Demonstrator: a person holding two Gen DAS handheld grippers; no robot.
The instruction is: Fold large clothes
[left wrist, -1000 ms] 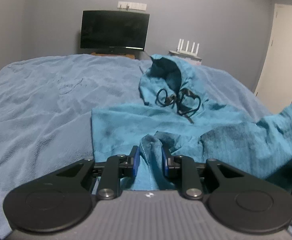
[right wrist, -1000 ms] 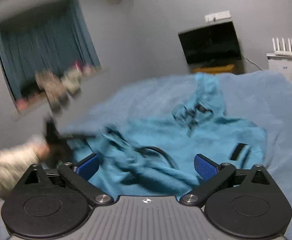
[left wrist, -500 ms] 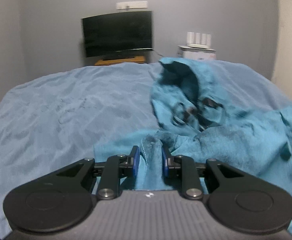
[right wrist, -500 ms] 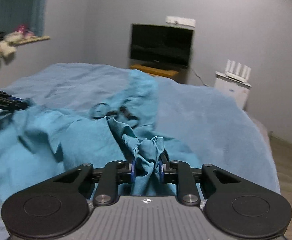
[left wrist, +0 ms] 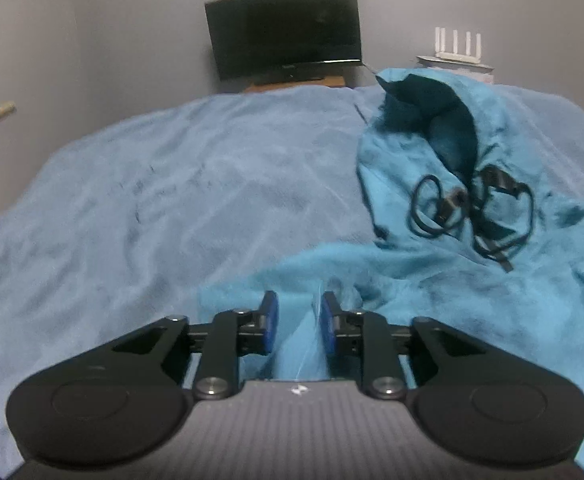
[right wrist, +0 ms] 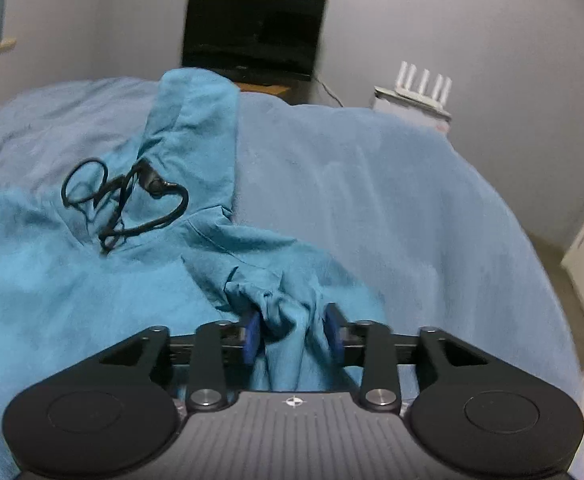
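While loosening, fingers (right wrist: 253, 334) astride hoodie (right wrist: 92, 280).

The hoodie (left wrist: 471, 280) is teal, a brighter and greener blue than the pale, dusty blue blanket (left wrist: 152, 200) that covers the bed to its far edge; the inside of its hood (left wrist: 431, 120) reads as a much darker teal. The drawstring (left wrist: 471, 216) looped on its chest is black. Both the left gripper (left wrist: 297, 320) and the right gripper (right wrist: 292, 332) are matt black with royal-blue pads (left wrist: 270, 322) and silver screw heads, over a grey ribbed housing. Beyond the bed's far edge, the television (left wrist: 284, 28) is black, its stand (left wrist: 295, 82) orange-brown wood, the router (left wrist: 455, 44) white, the wall (left wrist: 132, 20) plain lilac-grey.
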